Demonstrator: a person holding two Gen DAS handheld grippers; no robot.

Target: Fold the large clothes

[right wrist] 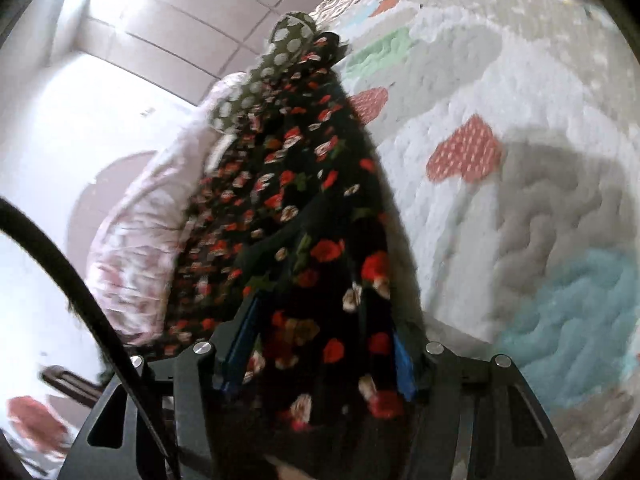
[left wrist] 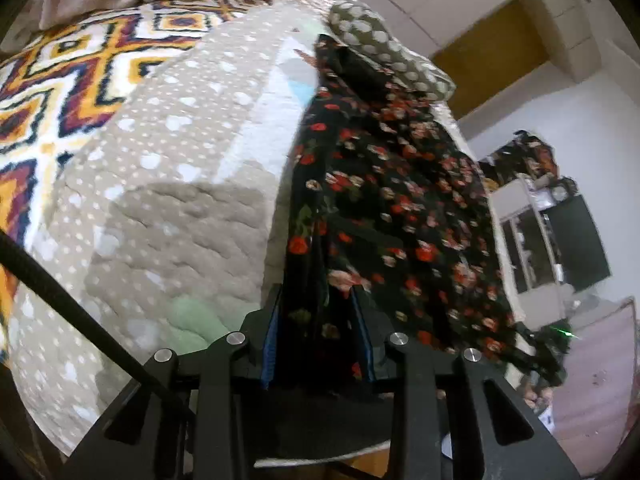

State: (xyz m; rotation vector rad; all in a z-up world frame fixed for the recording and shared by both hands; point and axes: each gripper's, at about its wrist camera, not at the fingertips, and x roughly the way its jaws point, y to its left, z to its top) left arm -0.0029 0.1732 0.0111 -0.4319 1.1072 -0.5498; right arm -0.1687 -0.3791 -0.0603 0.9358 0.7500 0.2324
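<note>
A black garment (left wrist: 384,200) strewn with red and cream roses met an olive, white-dotted cloth (left wrist: 376,44), a beige, white-spotted quilt (left wrist: 168,168) and an orange, navy and white geometric blanket (left wrist: 60,76).

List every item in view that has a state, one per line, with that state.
Left gripper: shut on floral dress.
Right gripper: shut on floral dress.
Floral dress: gripped at two spots, stretched toward the far end, unfolded.
Polka-dot garment: crumpled at the dress's far end.
Quilt: spread over the bed.
Patterned blanket: spread flat.
Pink bedding: bunched up.
</note>
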